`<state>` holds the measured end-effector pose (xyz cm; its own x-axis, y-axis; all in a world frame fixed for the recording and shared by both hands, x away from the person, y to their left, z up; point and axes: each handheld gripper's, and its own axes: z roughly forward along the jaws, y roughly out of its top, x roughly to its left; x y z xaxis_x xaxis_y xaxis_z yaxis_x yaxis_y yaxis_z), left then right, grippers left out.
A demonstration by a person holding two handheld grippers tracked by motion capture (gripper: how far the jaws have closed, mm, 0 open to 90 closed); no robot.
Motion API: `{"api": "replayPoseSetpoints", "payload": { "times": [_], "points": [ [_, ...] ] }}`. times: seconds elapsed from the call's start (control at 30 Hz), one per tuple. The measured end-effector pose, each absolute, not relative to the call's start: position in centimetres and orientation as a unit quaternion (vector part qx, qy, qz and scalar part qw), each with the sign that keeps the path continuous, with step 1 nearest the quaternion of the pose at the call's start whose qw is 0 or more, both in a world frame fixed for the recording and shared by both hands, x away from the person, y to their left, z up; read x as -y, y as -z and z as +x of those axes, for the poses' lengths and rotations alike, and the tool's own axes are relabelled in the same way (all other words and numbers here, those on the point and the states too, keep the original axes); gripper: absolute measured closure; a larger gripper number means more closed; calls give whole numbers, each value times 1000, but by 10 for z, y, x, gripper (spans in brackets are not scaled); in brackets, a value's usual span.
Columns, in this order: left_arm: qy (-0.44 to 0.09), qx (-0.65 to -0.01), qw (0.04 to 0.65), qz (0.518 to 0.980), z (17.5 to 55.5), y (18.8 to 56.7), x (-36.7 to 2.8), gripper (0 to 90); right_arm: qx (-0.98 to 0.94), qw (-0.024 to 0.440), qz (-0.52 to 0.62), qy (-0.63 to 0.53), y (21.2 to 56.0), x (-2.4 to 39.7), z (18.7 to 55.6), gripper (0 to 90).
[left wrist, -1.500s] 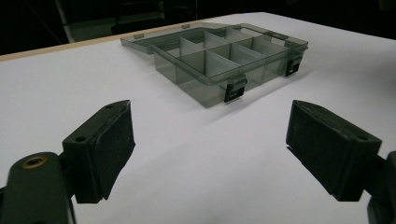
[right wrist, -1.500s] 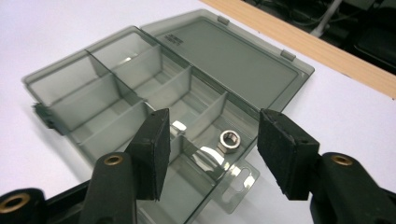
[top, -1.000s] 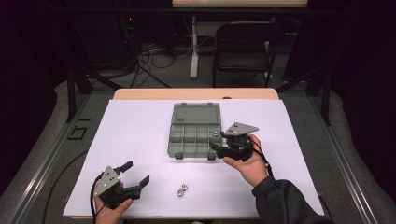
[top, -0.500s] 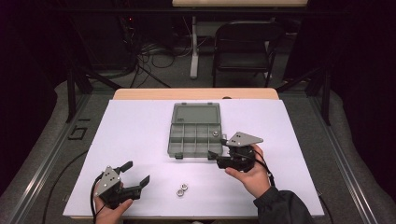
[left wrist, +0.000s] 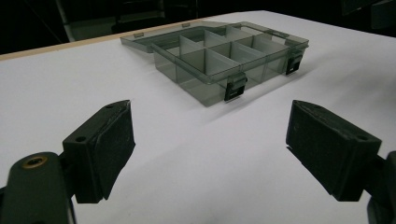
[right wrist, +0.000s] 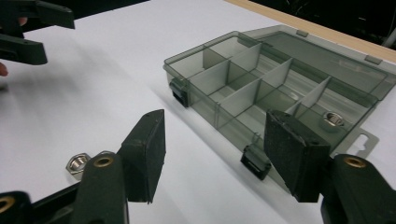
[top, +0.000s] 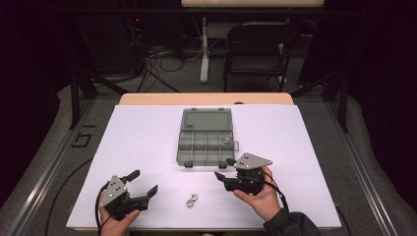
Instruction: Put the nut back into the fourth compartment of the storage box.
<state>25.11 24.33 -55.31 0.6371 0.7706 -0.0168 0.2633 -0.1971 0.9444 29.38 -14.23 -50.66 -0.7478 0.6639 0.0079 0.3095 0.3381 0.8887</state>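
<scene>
On the white counter [top: 147, 137] an open grey compartment box [top: 204, 142] sits at the middle, its lid laid flat on the far side. One nut [right wrist: 333, 118] lies in a compartment at the box's right side. Two more nuts [top: 191, 199] lie touching each other on the counter near the front edge, between the two claws. The right claw [top: 223, 168] hovers just near the box's front right corner, jaws spread wide and empty. The left claw [top: 142, 182] sits near the front left, well apart from the box, jaws likewise spread and holding nothing.
</scene>
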Motion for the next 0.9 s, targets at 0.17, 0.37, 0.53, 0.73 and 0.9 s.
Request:
{"api": "replayPoseSetpoints", "payload": {
  "times": [0.17,0.37,0.53,0.73,0.9],
  "points": [
    [-242,-351,529,733,251,553,-243,152,-802,175,294,-489,515,135,287,404],
    [-242,-351,529,734,251,553,-243,152,-807,156,285,-492,523,125,280,429],
    [-242,-351,529,734,251,553,-243,152,-814,139,273,-493,529,112,276,460],
    [-239,-351,528,736,251,553,-243,152,-824,125,257,-488,536,97,274,493],
    [-240,-351,527,736,251,553,-243,152,-833,115,253,-479,545,89,276,538]
  ]
}}
